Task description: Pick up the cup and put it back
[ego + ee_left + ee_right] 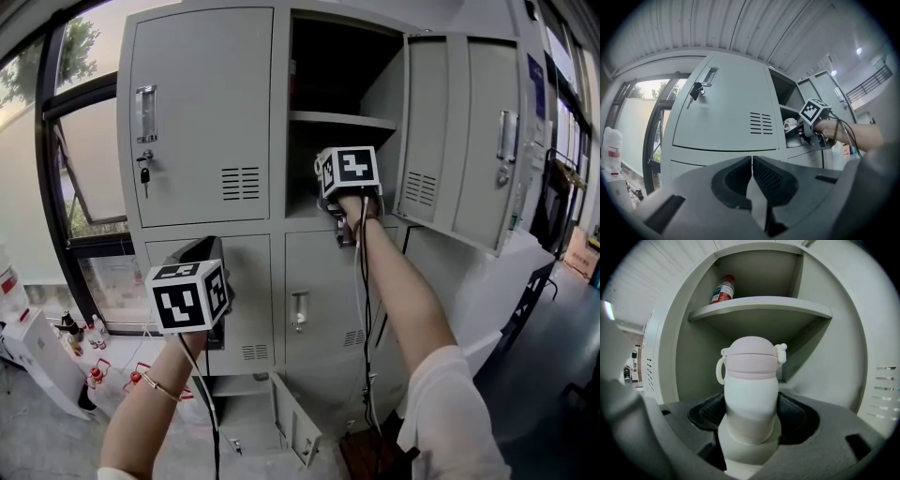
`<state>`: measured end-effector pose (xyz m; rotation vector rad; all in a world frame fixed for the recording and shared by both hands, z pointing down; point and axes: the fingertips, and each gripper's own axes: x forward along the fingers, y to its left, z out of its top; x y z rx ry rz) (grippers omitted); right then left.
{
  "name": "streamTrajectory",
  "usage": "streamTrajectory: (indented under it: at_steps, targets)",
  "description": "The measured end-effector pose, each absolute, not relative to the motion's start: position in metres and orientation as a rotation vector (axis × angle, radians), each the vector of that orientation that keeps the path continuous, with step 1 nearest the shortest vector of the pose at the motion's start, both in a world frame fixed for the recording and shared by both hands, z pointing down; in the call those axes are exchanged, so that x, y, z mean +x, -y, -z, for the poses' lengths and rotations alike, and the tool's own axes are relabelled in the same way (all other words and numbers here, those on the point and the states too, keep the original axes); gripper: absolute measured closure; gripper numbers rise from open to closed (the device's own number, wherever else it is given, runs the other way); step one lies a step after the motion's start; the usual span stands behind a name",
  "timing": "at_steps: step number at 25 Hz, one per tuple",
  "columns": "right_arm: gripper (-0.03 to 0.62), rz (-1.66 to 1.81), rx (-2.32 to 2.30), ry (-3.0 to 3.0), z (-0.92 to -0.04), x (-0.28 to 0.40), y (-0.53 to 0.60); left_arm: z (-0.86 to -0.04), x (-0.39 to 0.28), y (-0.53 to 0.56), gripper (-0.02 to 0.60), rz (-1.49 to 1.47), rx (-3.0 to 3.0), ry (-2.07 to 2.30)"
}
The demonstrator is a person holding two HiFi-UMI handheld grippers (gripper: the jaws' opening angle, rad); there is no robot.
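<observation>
A white cup with a pink lid and a small loop handle stands upright between the pads of my right gripper, which is shut on its body. It sits in the lower half of the open locker compartment, under the shelf. In the head view my right gripper reaches into that compartment and its marker cube hides the cup. The left gripper view shows the cup just inside the opening. My left gripper is shut with nothing in it, held low at the left.
A red-labelled bottle stands on the upper shelf. The locker's door hangs open to the right. A key hangs in the closed door at left. A low locker door is open near the floor, with small bottles at left.
</observation>
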<state>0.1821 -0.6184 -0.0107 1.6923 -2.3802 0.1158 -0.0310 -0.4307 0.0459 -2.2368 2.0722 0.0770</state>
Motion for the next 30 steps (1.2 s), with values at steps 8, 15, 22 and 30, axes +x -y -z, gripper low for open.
streamTrajectory:
  at_steps: [8, 15, 22, 30]
  targets:
    - [0.27, -0.05, 1.665, 2.42, 0.011, 0.18, 0.61, -0.055, -0.035, 0.421, 0.569, -0.072, -2.242, -2.099]
    - [0.27, -0.041, 1.637, 2.489, 0.015, 0.17, 0.595, -0.064, -0.036, 0.412, 0.569, -0.071, -2.255, -2.106]
    - [0.27, -0.049, 1.658, 2.517, 0.018, 0.17, 0.576, -0.073, -0.038, 0.399, 0.569, -0.058, -2.271, -2.096]
    - [0.27, -0.028, 1.67, 2.517, 0.022, 0.173, 0.541, -0.077, -0.046, 0.381, 0.569, -0.083, -2.28, -2.097]
